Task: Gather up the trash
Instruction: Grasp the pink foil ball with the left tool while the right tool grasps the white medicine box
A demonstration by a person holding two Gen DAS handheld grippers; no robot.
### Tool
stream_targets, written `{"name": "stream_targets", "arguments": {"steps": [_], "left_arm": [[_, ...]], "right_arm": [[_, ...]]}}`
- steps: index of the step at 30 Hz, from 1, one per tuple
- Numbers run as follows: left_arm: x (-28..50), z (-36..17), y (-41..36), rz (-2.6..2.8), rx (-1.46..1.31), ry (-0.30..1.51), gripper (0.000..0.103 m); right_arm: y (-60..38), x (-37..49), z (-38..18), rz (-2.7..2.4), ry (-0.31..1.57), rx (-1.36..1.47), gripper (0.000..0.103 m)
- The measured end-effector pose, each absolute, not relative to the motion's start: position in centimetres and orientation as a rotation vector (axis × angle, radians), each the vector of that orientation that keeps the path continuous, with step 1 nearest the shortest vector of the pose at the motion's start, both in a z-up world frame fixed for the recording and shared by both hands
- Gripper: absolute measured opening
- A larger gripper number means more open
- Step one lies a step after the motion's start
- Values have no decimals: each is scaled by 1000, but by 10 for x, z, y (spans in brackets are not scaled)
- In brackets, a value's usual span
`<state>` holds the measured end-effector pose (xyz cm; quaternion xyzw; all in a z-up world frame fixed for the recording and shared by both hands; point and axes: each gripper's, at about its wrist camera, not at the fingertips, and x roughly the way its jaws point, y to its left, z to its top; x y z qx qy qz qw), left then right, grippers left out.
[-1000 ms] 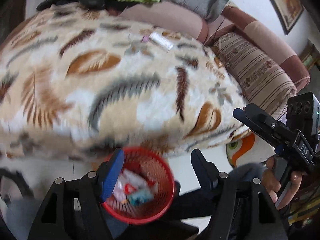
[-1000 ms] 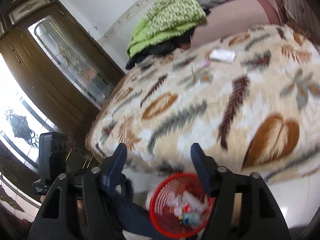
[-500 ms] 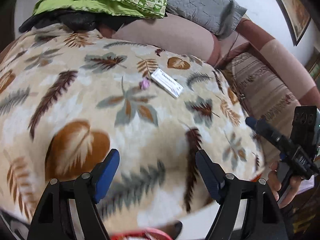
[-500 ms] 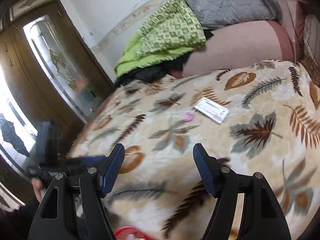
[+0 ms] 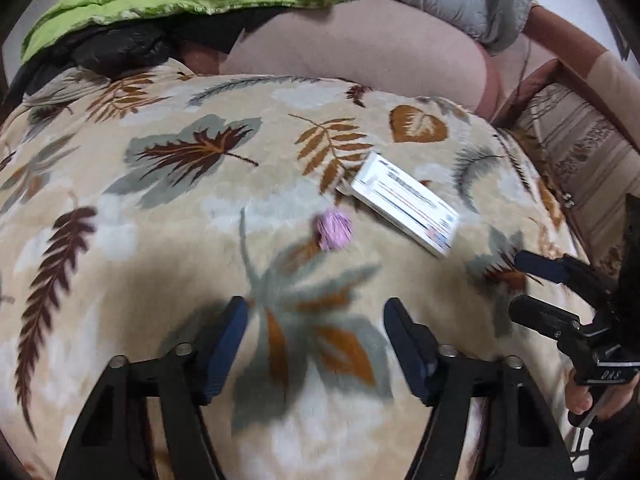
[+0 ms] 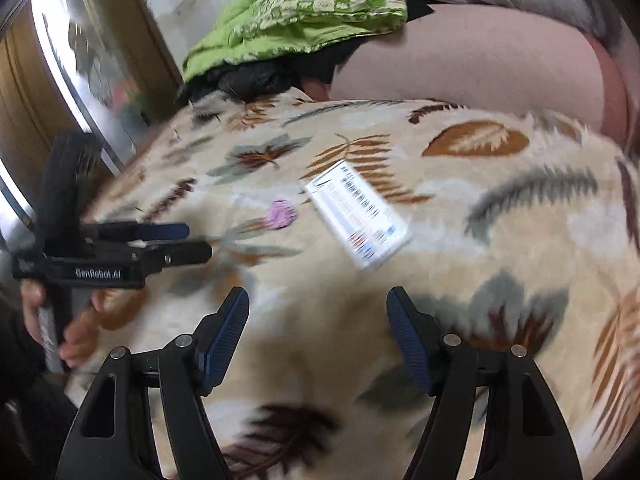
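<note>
Two trash items on fuzzy leaf-print blanket [image 5: 168, 264]: one flat rectangular white box [image 5: 404, 209]; one crumpled pink wad [image 5: 333, 229]; left gripper [image 5: 316, 334] empty, closing; right gripper [image 6: 318, 330] agape, empty.

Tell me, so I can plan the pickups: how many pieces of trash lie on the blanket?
2: a crumpled pink wad mid-blanket, and a flat white box just beside it. Others may lie outside the views.

Fuzzy plush blanket [image 5: 168, 264], glossy carton [image 5: 404, 204]
</note>
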<state>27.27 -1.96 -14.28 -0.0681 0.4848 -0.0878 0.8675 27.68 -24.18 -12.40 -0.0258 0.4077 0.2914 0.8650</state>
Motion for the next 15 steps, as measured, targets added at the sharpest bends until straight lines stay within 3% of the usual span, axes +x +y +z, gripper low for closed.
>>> {"name": "stream_targets", "arguments": {"steps": [2, 10, 12, 14, 15], "left_arm": [[289, -152, -22, -188, -141, 1030, 60], [332, -172, -33, -178, -88, 1026, 53], [335, -171, -34, -173, -77, 1012, 45], [335, -170, -32, -204, -101, 1011, 16], [333, -169, -30, -211, -112, 1017, 16]], "right_arm": [[-237, 295, -128, 613, 853, -93, 70], [-207, 348, -149, 605, 886, -249, 70], [-202, 356, -158, 588, 909, -274, 70], [-198, 358, -168, 559, 927, -285, 70], [-197, 357, -171, 536, 928, -288, 70]]}}
